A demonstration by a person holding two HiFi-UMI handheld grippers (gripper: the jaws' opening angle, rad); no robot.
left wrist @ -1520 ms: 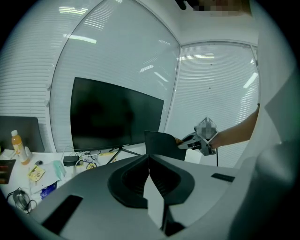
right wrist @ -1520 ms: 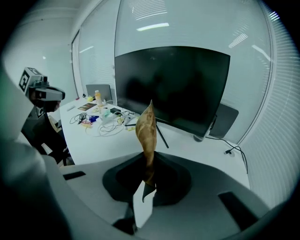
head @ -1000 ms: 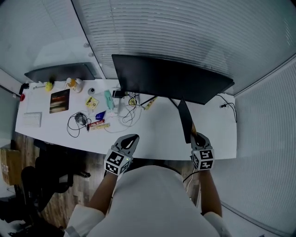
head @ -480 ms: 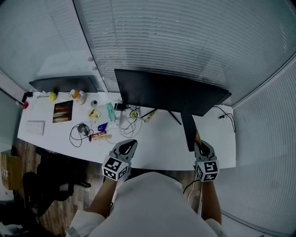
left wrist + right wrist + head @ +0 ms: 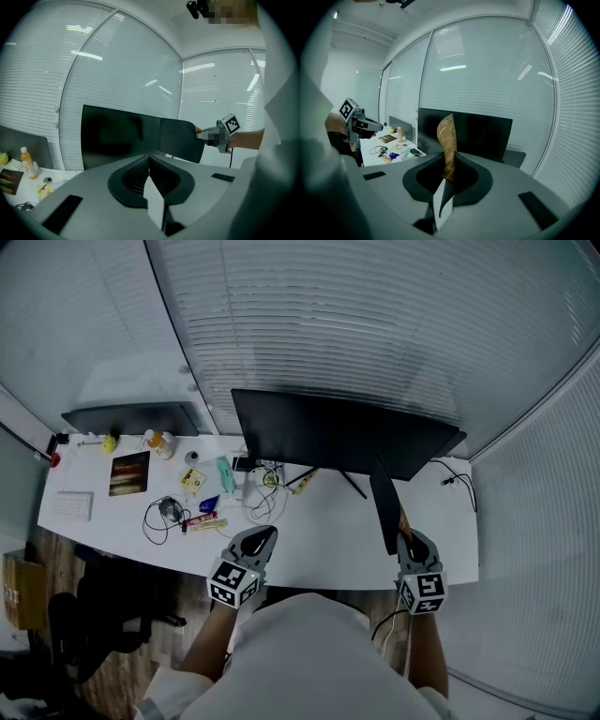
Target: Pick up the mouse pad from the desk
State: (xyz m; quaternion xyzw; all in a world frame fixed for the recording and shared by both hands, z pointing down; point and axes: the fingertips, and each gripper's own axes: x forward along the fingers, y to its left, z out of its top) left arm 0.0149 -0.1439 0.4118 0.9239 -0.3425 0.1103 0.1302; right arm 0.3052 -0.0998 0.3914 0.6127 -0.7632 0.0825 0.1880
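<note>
Raised mouse pad [image 5: 383, 504] higher above tabletop [image 5: 323, 538] since earlier; pinched by edge in right gripper [image 5: 406, 534], hence upright; left gripper [image 5: 266, 534] clenched, empty.

White top [image 5: 309, 643] with white sleeves [image 5: 161, 688], pale grey left gripper [image 5: 266, 533] and right gripper [image 5: 406, 533] with dark ribbed pads [image 5: 133, 176], white cubes [image 5: 234, 582] bearing black square markers, thin dark cable [image 5: 382, 619] hanging off the right one.
</note>
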